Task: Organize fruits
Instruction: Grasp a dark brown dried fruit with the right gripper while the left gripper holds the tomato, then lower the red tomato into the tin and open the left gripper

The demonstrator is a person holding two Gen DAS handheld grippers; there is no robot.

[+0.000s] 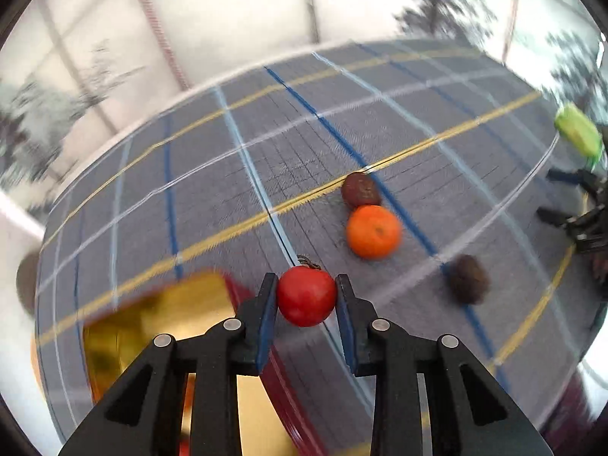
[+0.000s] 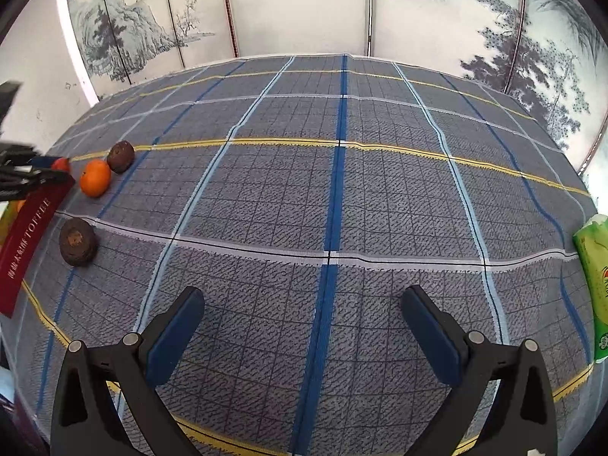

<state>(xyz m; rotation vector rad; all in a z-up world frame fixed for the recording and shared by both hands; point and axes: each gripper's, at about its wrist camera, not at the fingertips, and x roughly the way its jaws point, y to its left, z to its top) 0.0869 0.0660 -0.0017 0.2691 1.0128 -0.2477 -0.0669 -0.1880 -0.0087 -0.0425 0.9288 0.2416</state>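
Observation:
My left gripper is shut on a red tomato and holds it above the edge of a red box with a gold inside. An orange and two brown fruits, one far and one near, lie on the plaid tablecloth. My right gripper is open and empty above the cloth. In the right wrist view the orange, the far brown fruit, the near brown fruit, the tomato and the red box sit at the far left.
A green packet lies at the table's right edge; it also shows in the left wrist view. A painted folding screen stands behind the table. The right gripper appears at the right in the left wrist view.

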